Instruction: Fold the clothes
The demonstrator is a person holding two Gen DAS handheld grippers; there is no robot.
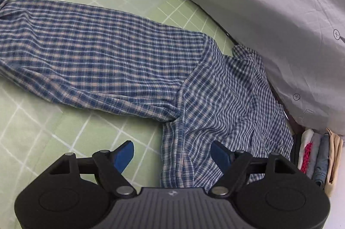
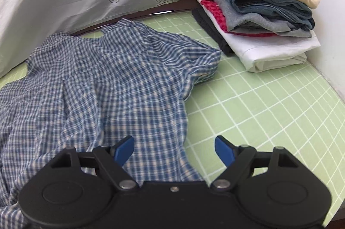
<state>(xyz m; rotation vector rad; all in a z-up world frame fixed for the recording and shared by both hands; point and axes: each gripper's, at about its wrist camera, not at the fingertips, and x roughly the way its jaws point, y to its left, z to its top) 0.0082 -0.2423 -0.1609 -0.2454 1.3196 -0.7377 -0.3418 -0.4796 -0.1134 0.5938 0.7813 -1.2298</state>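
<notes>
A blue and white checked shirt (image 1: pixel 120 56) lies on the green grid sheet (image 1: pixel 54 132). One long sleeve stretches to the left; the body lies crumpled at the right. The shirt also shows in the right wrist view (image 2: pixel 107 82), rumpled. My left gripper (image 1: pixel 172 153) is open and empty, just above the shirt's lower edge near the side seam. My right gripper (image 2: pixel 174 149) is open and empty, over the shirt's right edge where it meets the sheet.
A grey quilt (image 1: pixel 269 13) with a carrot print runs along the far side. A stack of folded clothes (image 2: pixel 258 13) stands at the back right corner by the white wall, also in the left wrist view (image 1: pixel 317 155). Bare green sheet (image 2: pixel 269 110) lies right of the shirt.
</notes>
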